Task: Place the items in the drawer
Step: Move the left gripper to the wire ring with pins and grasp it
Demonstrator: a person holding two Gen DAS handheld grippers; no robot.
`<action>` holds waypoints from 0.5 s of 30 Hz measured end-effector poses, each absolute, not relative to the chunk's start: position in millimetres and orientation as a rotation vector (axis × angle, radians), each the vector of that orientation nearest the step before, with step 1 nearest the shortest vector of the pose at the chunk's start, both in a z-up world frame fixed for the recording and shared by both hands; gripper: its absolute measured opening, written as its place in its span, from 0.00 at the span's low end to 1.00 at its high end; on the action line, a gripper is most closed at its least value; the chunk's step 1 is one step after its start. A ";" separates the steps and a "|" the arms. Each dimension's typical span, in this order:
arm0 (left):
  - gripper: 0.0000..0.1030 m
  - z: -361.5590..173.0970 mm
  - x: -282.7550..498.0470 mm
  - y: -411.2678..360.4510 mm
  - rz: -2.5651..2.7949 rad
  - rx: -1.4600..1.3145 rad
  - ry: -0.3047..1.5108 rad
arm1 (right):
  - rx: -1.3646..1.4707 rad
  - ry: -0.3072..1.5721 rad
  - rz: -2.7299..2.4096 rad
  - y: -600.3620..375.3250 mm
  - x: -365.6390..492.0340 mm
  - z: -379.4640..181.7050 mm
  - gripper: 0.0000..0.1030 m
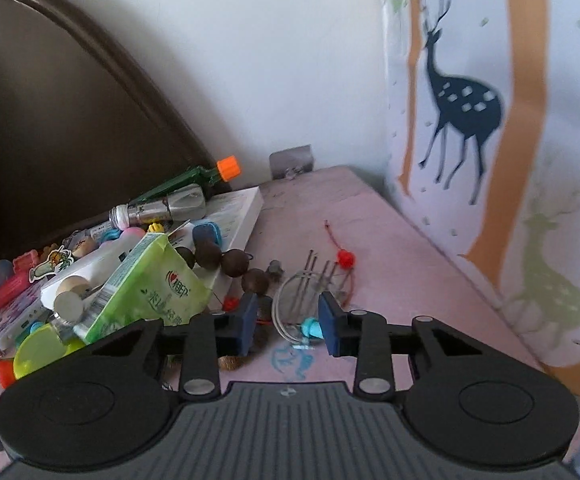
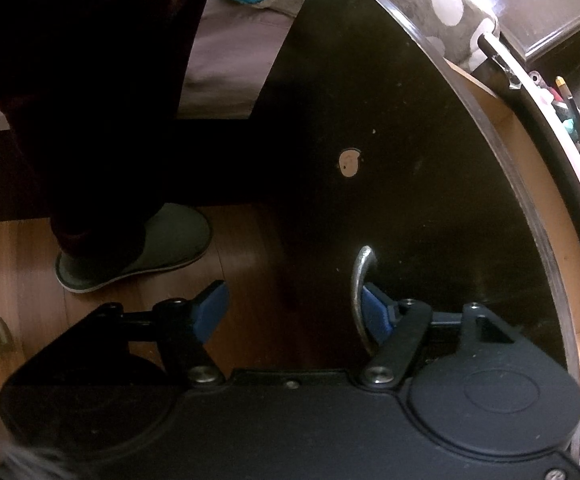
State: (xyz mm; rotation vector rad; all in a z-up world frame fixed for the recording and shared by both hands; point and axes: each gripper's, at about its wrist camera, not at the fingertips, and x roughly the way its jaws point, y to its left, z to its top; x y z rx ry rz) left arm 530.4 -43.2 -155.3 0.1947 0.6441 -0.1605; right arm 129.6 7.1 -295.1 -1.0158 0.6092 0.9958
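My left gripper [image 1: 290, 322] is open, low over the pink tabletop [image 1: 370, 232]. Between and just beyond its blue pads lie a thin wire ring [image 1: 286, 312], a small turquoise plug [image 1: 311, 327] and several metal pins [image 1: 314, 276]. A pile of clutter sits at left: a green tissue pack [image 1: 158, 280], brown beads [image 1: 234, 264], a clear bottle [image 1: 162, 208]. My right gripper [image 2: 294, 312] is open at the dark drawer front [image 2: 410, 160]. Its right pad [image 2: 378, 312] is hooked behind the curved metal handle [image 2: 360, 280]. The drawer stands pulled out a little, its wooden side [image 2: 550, 208] showing.
A deer-patterned panel [image 1: 490, 120] borders the tabletop on the right and a white wall stands behind. A dark headboard [image 1: 50, 120] rises at left. In the right wrist view a person's slippered foot [image 2: 138, 248] stands on the wood floor [image 2: 10, 272], left of the drawer.
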 end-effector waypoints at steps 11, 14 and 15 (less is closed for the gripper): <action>0.00 -155.5 539.8 -51.9 -0.127 0.251 0.667 | -1.021 0.600 1.000 7.9 128.3 -295.1 0.70; 0.00 -138.0 522.7 -50.8 -0.150 0.222 0.615 | -1.021 0.600 1.001 7.6 128.8 -295.2 0.70; 0.00 -131.8 515.8 -50.6 -0.160 0.218 0.598 | -1.022 0.599 1.001 7.4 128.8 -295.2 0.70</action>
